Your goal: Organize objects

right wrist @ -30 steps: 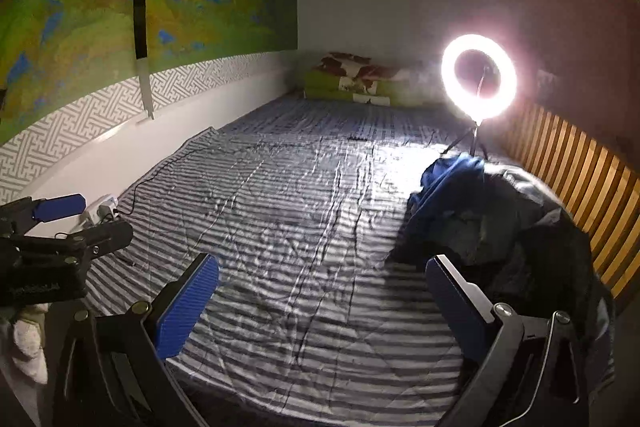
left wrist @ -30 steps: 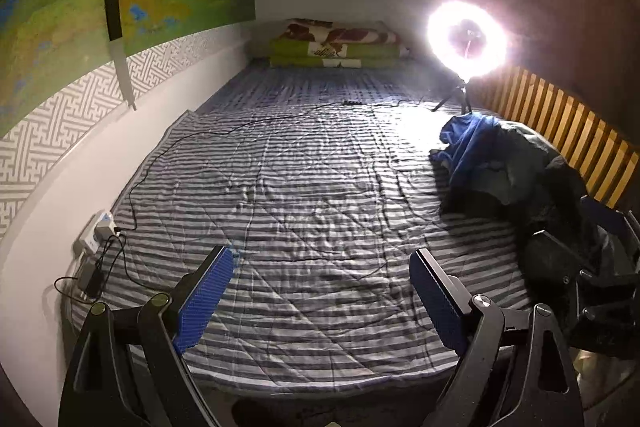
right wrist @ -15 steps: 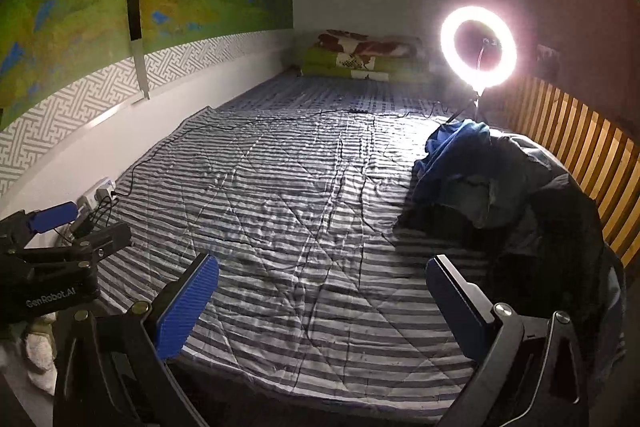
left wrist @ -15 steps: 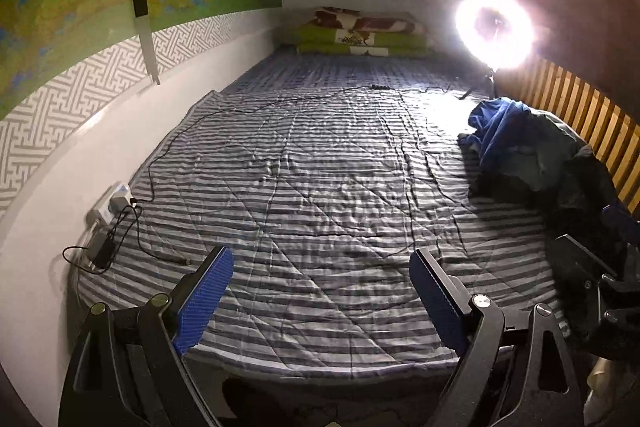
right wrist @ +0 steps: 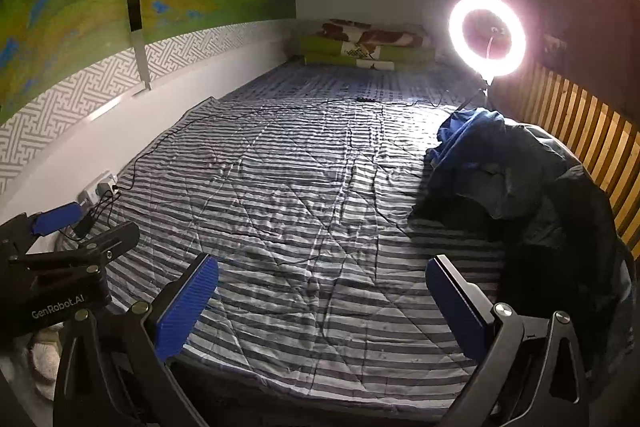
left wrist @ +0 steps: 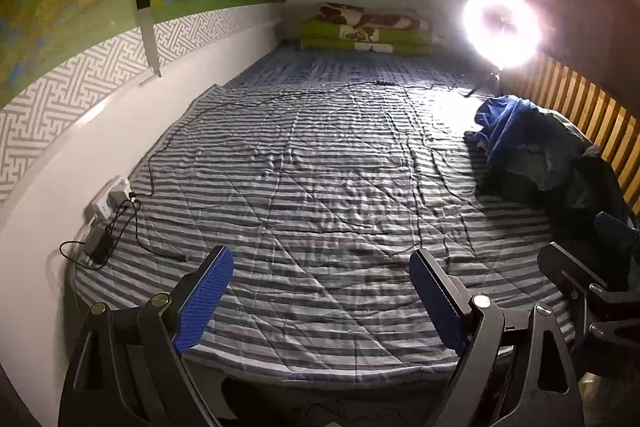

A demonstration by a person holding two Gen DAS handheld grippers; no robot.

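A heap of dark and blue clothes (left wrist: 532, 155) lies on the right side of the striped bed (left wrist: 320, 195), against the wooden slats; it also shows in the right wrist view (right wrist: 512, 187). My left gripper (left wrist: 320, 291) is open and empty above the bed's near edge, left of the heap. My right gripper (right wrist: 324, 303) is open and empty, with the heap just beyond its right finger. The left gripper (right wrist: 60, 227) shows at the left of the right wrist view.
A lit ring light (right wrist: 487, 35) stands at the far right corner. Folded green bedding (left wrist: 364, 31) lies at the head. A power strip with chargers (left wrist: 108, 203) and a black cable (left wrist: 280, 99) lie along the left wall. Wooden slats (right wrist: 580, 131) line the right side.
Both grippers have drawn back and risen a little, so more of the bed's near edge shows. Both stay open and empty.
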